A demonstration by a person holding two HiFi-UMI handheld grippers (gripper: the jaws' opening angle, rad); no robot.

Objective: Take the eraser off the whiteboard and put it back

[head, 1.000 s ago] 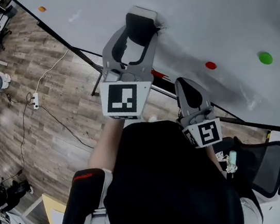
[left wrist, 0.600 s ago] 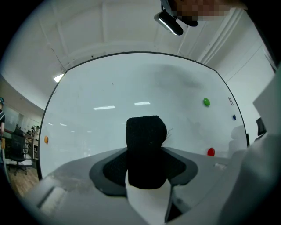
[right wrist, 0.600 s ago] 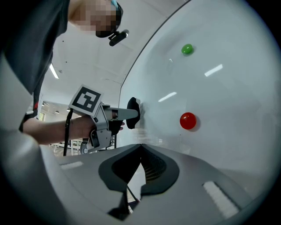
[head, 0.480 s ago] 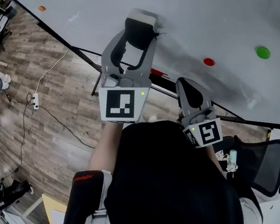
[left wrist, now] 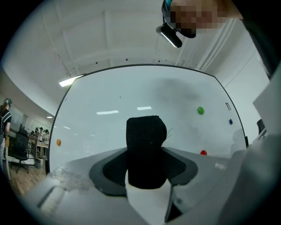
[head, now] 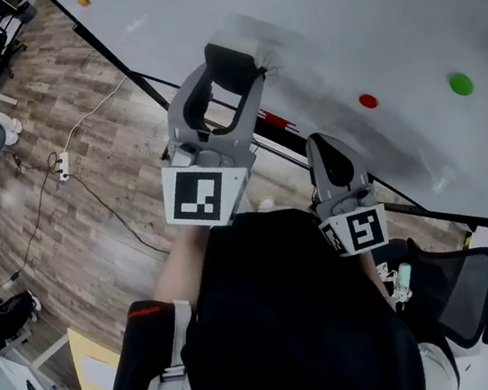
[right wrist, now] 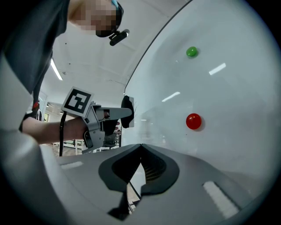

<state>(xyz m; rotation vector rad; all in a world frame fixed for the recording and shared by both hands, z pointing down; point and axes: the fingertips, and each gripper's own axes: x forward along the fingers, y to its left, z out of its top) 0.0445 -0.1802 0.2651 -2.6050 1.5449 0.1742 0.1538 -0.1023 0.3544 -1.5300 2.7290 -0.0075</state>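
Whiteboard (head: 379, 6) behind eraser (left wrist: 146, 145) between left tongs (head: 231, 62)

- The person is wearing a black short-sleeved top (head: 290, 319), with a small red mark (head: 143, 308) showing on the sleeve at eight o'clock in the head view.
- The left gripper (head: 231, 62), at twelve o'clock, is showing a grey forked body and black pads.
- Its marker cube (head: 197, 196) is displaying a black-and-white square code.
- The right gripper (head: 326, 148), at four o'clock from it, is showing the same grey.
- A black cable (right wrist: 62, 132) is running along the left forearm.
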